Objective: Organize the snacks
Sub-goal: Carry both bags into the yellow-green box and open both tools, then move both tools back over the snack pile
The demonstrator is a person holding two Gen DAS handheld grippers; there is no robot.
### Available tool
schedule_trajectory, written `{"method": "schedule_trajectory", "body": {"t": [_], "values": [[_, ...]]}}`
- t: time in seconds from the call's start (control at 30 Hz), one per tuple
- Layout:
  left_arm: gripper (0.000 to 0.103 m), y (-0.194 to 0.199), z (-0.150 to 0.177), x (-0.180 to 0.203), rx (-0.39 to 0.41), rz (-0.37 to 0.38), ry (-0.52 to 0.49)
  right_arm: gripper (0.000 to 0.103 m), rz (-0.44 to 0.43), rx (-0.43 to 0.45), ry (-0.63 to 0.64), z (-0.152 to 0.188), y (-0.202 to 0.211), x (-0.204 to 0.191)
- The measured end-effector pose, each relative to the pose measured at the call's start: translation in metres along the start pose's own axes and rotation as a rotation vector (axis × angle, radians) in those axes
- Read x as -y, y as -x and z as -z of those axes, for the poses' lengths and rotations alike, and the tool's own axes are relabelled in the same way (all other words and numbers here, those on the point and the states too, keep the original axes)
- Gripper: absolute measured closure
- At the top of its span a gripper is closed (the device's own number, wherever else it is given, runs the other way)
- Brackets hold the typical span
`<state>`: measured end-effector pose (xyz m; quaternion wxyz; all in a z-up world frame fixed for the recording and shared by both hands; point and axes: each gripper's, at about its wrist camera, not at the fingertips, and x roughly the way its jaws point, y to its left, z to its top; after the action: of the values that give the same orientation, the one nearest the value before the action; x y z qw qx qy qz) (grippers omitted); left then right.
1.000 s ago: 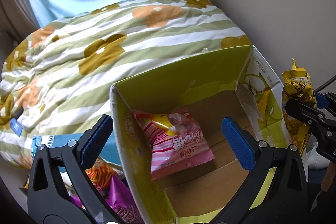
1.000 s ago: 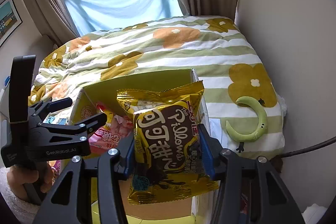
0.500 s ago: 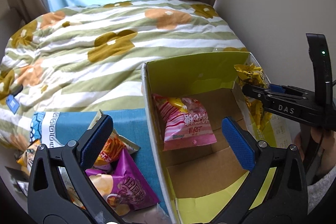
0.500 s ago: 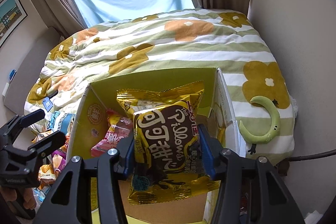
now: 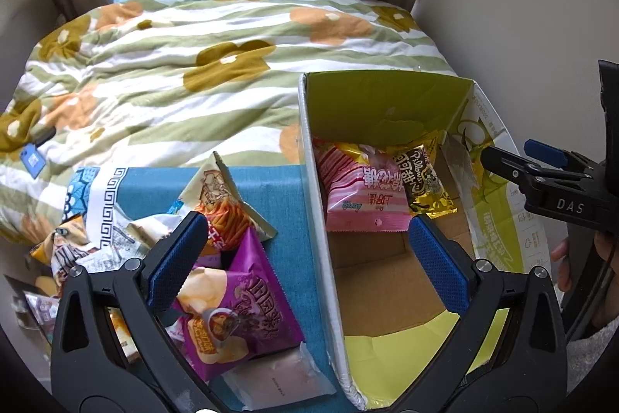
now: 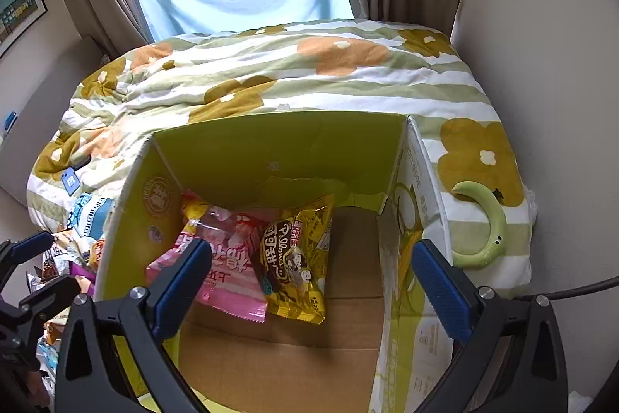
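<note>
An open yellow-green cardboard box (image 6: 278, 149) stands on the bed; it also shows in the left wrist view (image 5: 383, 95). Inside lie a pink striped snack bag (image 6: 228, 269) (image 5: 363, 196) and a yellow-and-brown Pillows bag (image 6: 298, 258) (image 5: 423, 180), side by side at the far end. My right gripper (image 6: 309, 281) is open and empty above the box. My left gripper (image 5: 305, 250) is open and empty, straddling the box's left wall. A purple chip bag (image 5: 240, 304) and an orange snack bag (image 5: 224, 208) lie on a blue mat (image 5: 271, 188) left of the box.
Several more snack packets (image 5: 69, 258) are piled at the left edge of the mat. A green curved toy (image 6: 487, 223) lies on the flowered quilt (image 6: 309, 72) right of the box. A wall runs close along the right side. A window with curtains is behind the bed.
My right gripper has opened and let go of the Pillows bag, which now lies in the box beside the pink bag. My left gripper has shifted left towards the pile.
</note>
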<state>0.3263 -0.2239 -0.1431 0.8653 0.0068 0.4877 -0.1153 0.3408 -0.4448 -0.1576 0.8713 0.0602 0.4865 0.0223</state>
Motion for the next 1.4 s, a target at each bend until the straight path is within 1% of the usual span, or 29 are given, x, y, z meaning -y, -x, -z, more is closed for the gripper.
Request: {"method": "schedule_trajectory", "body": {"t": [0.1,0.17,0.3,0.43,0.53,0.7,0.77,0.83,0.93,1.07,1.23,1.4], "values": [[0.001,0.024,0.002,0.002,0.044,-0.016,0.0,0.0,0.014,0.015,0.03,0.006,0.022,-0.005],[0.001,0.045,0.005,0.003,0.08,-0.021,-0.001,0.0,0.035,0.05,0.054,0.009,0.042,-0.011],[0.001,0.087,0.017,0.007,0.125,-0.024,0.0,0.0,0.026,0.101,0.058,0.019,0.084,-0.016],[0.001,0.129,0.046,0.003,0.173,-0.062,0.008,0.0,-0.008,0.129,0.024,0.039,0.121,-0.024],[0.001,0.157,0.072,-0.005,0.2,-0.097,0.035,0.0,-0.039,0.166,0.043,0.059,0.145,-0.037],[0.001,0.197,0.115,-0.019,0.229,-0.167,0.075,0.0,-0.086,0.203,0.077,0.087,0.171,-0.062],[0.001,0.207,0.132,-0.027,0.23,-0.198,0.089,0.0,-0.106,0.232,0.077,0.097,0.18,-0.07],[0.001,0.215,0.147,-0.036,0.23,-0.218,0.111,0.0,-0.123,0.252,0.07,0.108,0.185,-0.078],[0.001,0.225,0.168,-0.054,0.232,-0.24,0.142,0.0,-0.165,0.25,0.074,0.122,0.188,-0.09],[0.001,0.234,0.19,-0.079,0.231,-0.248,0.175,0.0,-0.187,0.246,0.128,0.139,0.189,-0.115],[0.001,0.234,0.205,-0.113,0.217,-0.255,0.161,0.0,-0.195,0.236,0.175,0.155,0.183,-0.145],[0.001,0.227,0.215,-0.154,0.218,-0.252,0.148,0.0,-0.189,0.22,0.169,0.17,0.168,-0.169]]}}
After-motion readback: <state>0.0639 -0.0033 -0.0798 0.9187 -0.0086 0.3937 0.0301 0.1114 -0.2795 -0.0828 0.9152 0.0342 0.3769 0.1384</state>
